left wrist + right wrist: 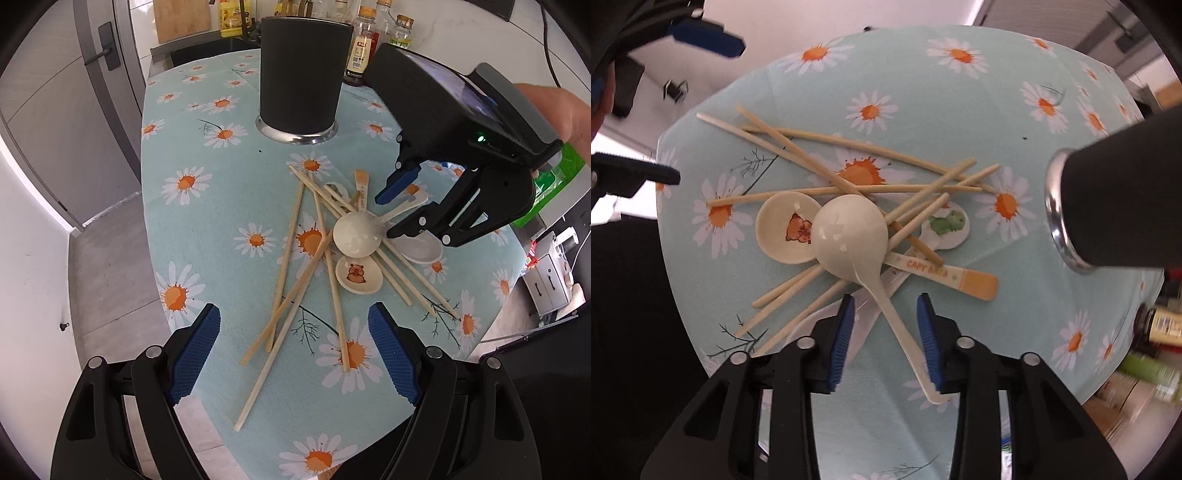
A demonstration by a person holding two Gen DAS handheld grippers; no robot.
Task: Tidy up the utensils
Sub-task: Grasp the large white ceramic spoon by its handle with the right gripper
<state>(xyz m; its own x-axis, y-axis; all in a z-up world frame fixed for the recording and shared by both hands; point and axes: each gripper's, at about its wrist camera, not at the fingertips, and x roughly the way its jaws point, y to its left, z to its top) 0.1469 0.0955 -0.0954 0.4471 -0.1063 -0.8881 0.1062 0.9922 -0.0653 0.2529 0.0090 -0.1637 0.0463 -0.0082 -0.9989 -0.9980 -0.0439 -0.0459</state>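
Note:
Several bamboo chopsticks [291, 236] [886, 151] lie crossed in a heap on the daisy tablecloth [207, 122]. A large cream spoon [356, 236] [849, 236] rests on top, and beside its bowl is a bear-print spoon [358, 275] [786, 229]. A dinosaur spoon [947, 225] and a white spoon [421, 249] lie in the heap too. My right gripper [886, 332] [393, 212] points down over the cream spoon's handle. The handle runs between its blue pads, which stand apart from it. My left gripper [294, 354] hangs wide open above the near chopstick ends. The black utensil holder [301, 74] [1126, 199] stands upright behind.
Sauce and oil bottles [364, 48] and a wooden board [181, 18] stand behind the holder. A hand [554, 110] grips the right gripper's body. The table drops off on the left to grey floor [110, 258] and a door [103, 48].

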